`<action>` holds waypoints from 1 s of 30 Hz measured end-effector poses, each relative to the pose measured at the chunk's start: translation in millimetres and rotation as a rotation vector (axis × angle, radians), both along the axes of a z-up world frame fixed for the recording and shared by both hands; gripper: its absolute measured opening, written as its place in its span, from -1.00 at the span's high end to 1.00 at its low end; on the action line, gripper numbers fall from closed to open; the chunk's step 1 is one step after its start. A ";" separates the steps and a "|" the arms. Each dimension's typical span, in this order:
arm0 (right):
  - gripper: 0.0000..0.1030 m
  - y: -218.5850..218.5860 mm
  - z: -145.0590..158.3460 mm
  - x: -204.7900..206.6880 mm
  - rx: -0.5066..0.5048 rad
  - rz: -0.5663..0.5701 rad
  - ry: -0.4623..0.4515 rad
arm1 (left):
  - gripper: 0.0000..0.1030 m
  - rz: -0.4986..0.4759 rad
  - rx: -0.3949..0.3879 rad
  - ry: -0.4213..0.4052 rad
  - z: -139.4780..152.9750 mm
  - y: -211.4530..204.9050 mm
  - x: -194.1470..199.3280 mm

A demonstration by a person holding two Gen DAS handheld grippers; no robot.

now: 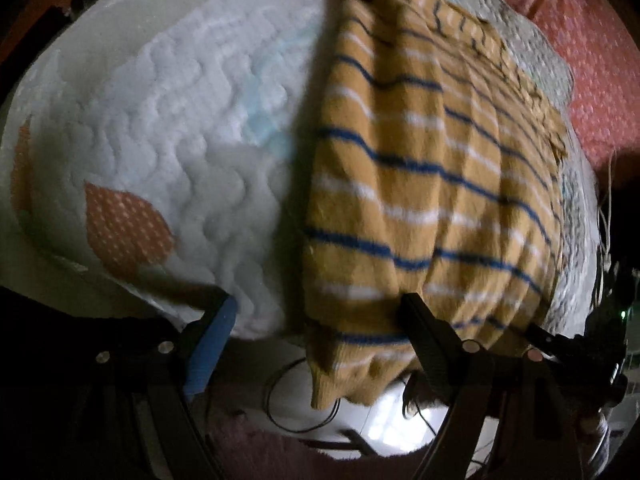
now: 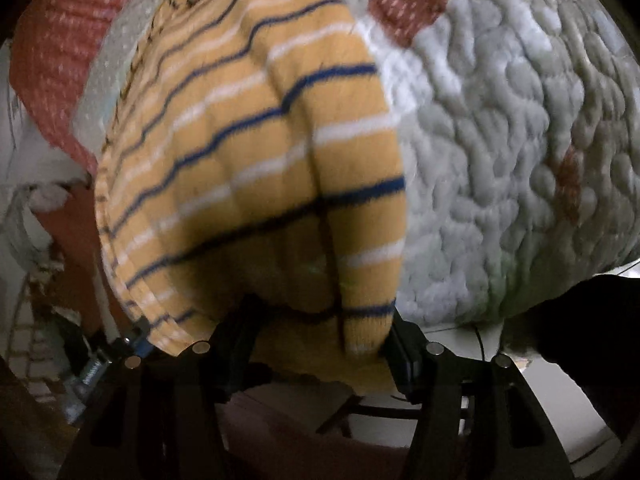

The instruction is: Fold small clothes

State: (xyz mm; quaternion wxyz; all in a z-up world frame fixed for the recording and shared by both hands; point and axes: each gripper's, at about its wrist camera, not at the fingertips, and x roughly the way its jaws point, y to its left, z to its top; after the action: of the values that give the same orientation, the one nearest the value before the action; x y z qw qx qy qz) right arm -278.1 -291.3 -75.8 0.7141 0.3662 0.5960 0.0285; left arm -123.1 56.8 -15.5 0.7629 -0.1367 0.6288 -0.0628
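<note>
A small mustard-yellow knit garment [image 1: 424, 184] with blue and white stripes lies on a white quilted blanket [image 1: 168, 128]; its near edge hangs over the blanket's front. My left gripper [image 1: 320, 320] is open, with the blue-padded finger [image 1: 212, 348] on the blanket and the black finger [image 1: 428, 332] against the garment's near edge. In the right wrist view the garment [image 2: 256, 152] fills the middle. My right gripper [image 2: 320, 332] is open, its fingers either side of the garment's hanging near corner.
The quilt [image 2: 500, 140] carries orange-red patches [image 1: 124, 224] and a heart patch [image 2: 408, 0]. A red dotted cloth [image 1: 592, 64] lies beyond the garment. Below the edge are cables [image 1: 296, 400] and a pale floor.
</note>
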 end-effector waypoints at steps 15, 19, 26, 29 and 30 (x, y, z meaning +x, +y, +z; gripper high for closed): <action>0.74 31.5 11.2 -47.9 -0.101 0.129 -0.025 | 0.81 -0.067 -0.102 0.102 4.3 -10.7 -11.9; 0.76 25.6 59.6 -72.5 -0.076 0.141 -0.153 | 0.84 -0.041 -0.194 0.044 39.6 1.9 -21.4; 0.76 12.4 153.2 -59.0 -0.045 0.122 -0.365 | 0.84 -0.015 -0.336 -0.088 111.4 20.8 1.7; 0.76 3.8 178.5 -21.9 -0.036 0.114 -0.413 | 0.84 0.011 -0.366 -0.109 125.8 24.6 35.1; 0.76 2.5 183.7 -6.1 -0.041 0.109 -0.424 | 0.84 0.019 -0.369 -0.114 130.5 26.7 47.0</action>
State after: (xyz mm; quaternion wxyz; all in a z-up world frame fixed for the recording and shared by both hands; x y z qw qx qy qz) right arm -284.3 -288.8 107.9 0.8281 0.3047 0.4518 0.1313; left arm -76.1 83.5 115.1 0.7598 -0.2763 0.5611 -0.1776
